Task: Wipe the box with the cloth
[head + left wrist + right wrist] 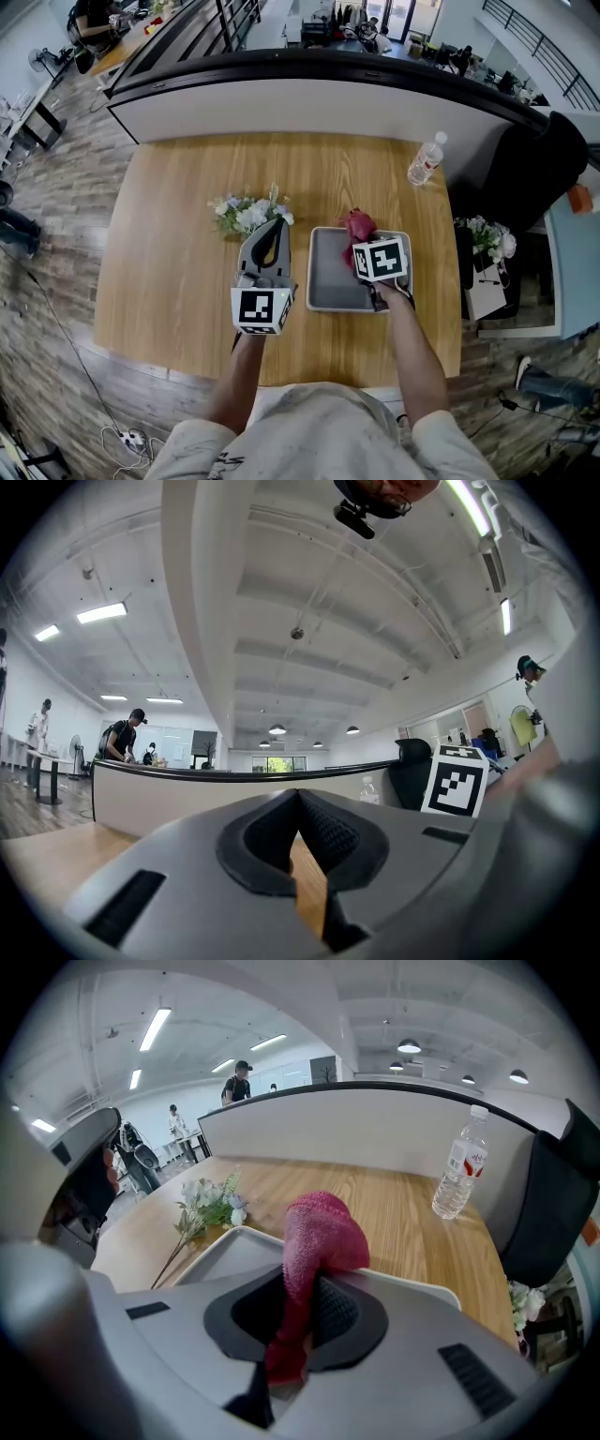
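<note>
The box is a shallow grey tray [328,274] lying on the wooden table [178,272], right of centre. My right gripper [362,247] hovers over its far right part, shut on a pink-red cloth [357,225]. In the right gripper view the cloth [321,1232] bunches up out of the jaws of the right gripper [300,1290], above the tray's pale rim [232,1245]. My left gripper [274,226] is held left of the tray, near the flowers, and in its own view the left gripper [298,801] is shut and empty, tilted up at the room.
A bunch of white artificial flowers [246,214] lies left of the tray's far end. A clear water bottle [425,161] stands at the table's far right corner. A curved white counter wall [309,94] borders the far edge, and a black chair [539,169] is at the right.
</note>
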Demonstrator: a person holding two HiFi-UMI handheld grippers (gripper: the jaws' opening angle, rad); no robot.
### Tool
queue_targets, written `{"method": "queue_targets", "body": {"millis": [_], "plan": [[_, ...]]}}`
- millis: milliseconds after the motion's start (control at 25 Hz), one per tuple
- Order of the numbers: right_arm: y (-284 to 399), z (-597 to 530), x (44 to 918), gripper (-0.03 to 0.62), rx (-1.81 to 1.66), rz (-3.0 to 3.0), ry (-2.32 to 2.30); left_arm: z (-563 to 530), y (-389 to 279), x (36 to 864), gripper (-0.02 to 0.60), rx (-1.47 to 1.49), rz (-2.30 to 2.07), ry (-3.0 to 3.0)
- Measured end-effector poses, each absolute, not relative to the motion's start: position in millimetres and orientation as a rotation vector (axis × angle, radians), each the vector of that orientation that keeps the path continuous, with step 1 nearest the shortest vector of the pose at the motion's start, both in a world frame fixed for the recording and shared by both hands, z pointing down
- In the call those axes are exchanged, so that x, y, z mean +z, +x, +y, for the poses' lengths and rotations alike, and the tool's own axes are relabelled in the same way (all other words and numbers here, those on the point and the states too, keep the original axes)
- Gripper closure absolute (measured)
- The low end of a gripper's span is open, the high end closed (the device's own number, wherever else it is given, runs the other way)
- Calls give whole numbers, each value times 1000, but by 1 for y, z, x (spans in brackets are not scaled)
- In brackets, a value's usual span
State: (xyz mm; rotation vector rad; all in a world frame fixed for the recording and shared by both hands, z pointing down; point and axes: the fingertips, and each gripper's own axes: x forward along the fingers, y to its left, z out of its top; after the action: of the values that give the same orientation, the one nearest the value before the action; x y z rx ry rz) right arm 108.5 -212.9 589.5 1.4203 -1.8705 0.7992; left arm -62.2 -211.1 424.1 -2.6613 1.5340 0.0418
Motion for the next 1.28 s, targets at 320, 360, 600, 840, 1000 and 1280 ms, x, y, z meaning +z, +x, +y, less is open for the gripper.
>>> {"method": "queue_targets", "body": {"millis": [320, 360, 600, 840, 1000, 1280], "plan": [[132, -211, 583, 531, 821, -1861, 1467, -212, -51, 425, 568, 45, 1506, -2683], [135, -211, 582, 531, 819, -1857, 1473, -212, -49, 426, 568, 43, 1503, -2686], [158, -204, 583, 531, 826, -1818, 1509, -211, -40, 427, 568, 36, 1482, -2700], [179, -197, 589, 531, 833, -1785, 1527, -210, -30, 429, 568, 30, 1462, -2710], [186, -196, 590, 531, 829, -1777, 1529, -209, -26, 430, 568, 21, 1457, -2712], [205, -194, 591, 531, 844, -1762, 1545, -208, -26, 430, 568, 9, 1465, -2704]]}}
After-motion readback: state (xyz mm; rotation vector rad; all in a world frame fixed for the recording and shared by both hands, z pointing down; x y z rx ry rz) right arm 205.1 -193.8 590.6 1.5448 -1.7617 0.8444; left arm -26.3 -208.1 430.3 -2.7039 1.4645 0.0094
